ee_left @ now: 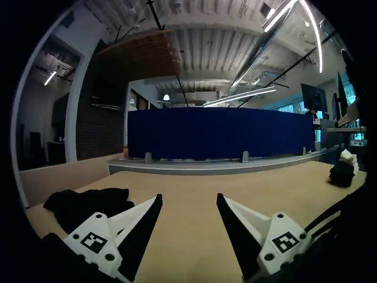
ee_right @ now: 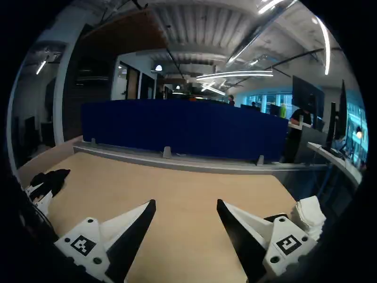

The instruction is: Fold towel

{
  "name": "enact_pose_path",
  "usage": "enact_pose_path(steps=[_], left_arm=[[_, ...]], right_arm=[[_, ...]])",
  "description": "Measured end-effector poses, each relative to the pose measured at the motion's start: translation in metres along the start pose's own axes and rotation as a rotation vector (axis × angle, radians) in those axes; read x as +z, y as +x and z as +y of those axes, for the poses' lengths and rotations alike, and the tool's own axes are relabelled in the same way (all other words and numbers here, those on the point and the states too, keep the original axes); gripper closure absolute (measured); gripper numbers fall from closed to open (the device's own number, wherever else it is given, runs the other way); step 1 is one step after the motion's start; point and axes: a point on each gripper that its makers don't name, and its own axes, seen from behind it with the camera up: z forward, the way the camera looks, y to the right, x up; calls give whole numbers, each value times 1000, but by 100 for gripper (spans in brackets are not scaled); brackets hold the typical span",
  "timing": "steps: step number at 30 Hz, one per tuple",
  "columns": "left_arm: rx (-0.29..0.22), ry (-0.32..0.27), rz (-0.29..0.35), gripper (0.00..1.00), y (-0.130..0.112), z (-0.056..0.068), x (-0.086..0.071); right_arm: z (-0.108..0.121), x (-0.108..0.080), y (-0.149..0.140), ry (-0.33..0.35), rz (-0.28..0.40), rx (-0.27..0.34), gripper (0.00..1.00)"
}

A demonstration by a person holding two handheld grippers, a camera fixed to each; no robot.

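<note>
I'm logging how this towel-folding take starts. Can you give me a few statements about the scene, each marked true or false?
1. The left hand-held gripper is open and holds nothing. True.
2. The right hand-held gripper is shut on a white towel. False: it is open, and the white towels lie stacked beside it.
3. A black towel lies crumpled on the table. True.
4. The divider behind the table is red. False: it is blue.
</note>
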Motion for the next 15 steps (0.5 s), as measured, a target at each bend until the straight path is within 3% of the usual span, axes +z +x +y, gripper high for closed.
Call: enact_pose_path(steps=[8, 15], left_arm=[[1, -2, -4, 15, 1, 2, -1], [1, -2, -4, 15, 0, 1, -1]], right_arm=[[8, -1, 10, 1, 29, 26, 0], [29, -6, 34, -16, 109, 46, 0]])
